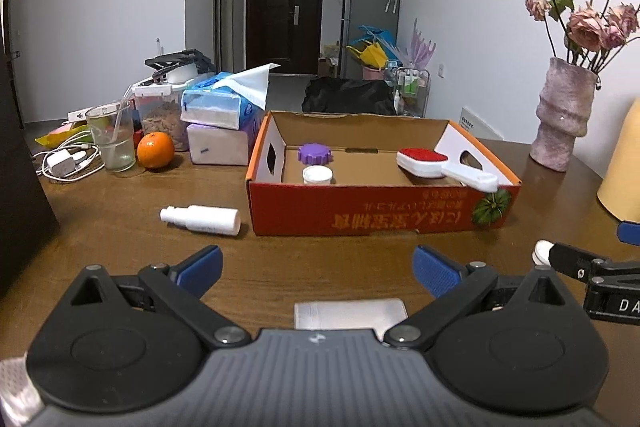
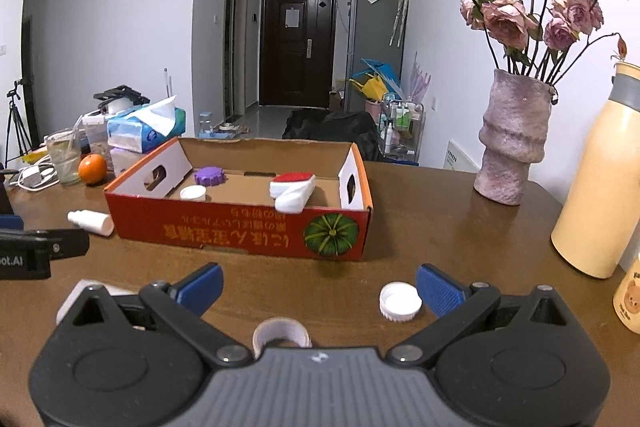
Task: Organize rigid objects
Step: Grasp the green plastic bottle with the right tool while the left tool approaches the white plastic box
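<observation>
A red cardboard box [image 1: 360, 215] [image 2: 240, 231] stands open on the brown table, holding a purple lid [image 1: 315, 153] [image 2: 209, 175], a white jar [image 1: 317, 175] [image 2: 193, 193] and a red-topped white brush [image 1: 432, 165] [image 2: 292, 189]. A white spray bottle [image 1: 202, 219] [image 2: 91, 222] lies left of the box. My left gripper [image 1: 318, 269] is open over a pale flat case [image 1: 350, 313]. My right gripper [image 2: 318, 285] is open; a white cap [image 2: 400, 301] [image 1: 542, 251] lies beside its right finger, and a clear tape roll [image 2: 282, 335] sits near its base.
At the back left stand a glass [image 1: 112, 139], an orange [image 1: 155, 149], tissue packs [image 1: 220, 107], a food container and a charger with cable [image 1: 64, 163]. A vase of dried roses [image 2: 512, 143] and a cream thermos [image 2: 600, 183] stand at the right.
</observation>
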`<act>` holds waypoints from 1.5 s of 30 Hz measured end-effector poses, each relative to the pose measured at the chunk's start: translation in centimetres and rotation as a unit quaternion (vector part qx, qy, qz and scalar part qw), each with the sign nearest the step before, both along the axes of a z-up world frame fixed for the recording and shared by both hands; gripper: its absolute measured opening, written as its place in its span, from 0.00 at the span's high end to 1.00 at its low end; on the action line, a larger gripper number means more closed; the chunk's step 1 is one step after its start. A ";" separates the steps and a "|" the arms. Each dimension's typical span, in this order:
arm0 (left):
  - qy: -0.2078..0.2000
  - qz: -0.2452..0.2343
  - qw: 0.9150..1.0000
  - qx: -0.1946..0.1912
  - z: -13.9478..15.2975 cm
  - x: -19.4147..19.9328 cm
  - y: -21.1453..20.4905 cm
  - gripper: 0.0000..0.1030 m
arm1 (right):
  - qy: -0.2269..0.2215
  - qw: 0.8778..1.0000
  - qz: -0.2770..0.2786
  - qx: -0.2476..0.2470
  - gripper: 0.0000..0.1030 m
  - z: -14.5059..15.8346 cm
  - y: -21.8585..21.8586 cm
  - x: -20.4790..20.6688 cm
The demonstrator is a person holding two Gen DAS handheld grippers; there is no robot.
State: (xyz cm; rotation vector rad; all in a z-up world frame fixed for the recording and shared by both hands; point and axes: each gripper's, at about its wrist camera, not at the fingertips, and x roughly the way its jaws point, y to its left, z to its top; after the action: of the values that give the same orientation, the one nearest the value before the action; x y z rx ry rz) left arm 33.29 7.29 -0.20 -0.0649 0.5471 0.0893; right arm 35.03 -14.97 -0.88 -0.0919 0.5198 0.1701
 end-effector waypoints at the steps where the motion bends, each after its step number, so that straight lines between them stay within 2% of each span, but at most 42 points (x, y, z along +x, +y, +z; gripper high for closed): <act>1: 0.000 -0.001 1.000 0.001 -0.1 -0.3 -0.1 0.00 | 0.002 1.000 0.001 -0.001 0.00 -0.2 0.0 -0.4; 14: 0.023 -0.011 1.000 0.008 -2.2 -3.3 -0.1 0.00 | 0.020 1.000 0.015 -0.017 0.00 -2.1 1.3 -3.5; 24: 0.030 -0.020 0.999 0.021 -2.7 -5.9 0.5 0.00 | 0.047 0.999 0.023 -0.012 0.00 -3.1 2.7 -5.3; 45: 0.033 0.021 0.999 0.012 -3.6 -6.8 5.2 0.00 | 0.081 0.995 0.051 -0.008 0.01 -4.3 9.2 -5.0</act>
State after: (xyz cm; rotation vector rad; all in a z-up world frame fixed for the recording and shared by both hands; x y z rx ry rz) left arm 26.45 12.49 -3.82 -0.0495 0.6114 0.1395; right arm 30.05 -5.81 -5.20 -0.1218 0.6783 0.2748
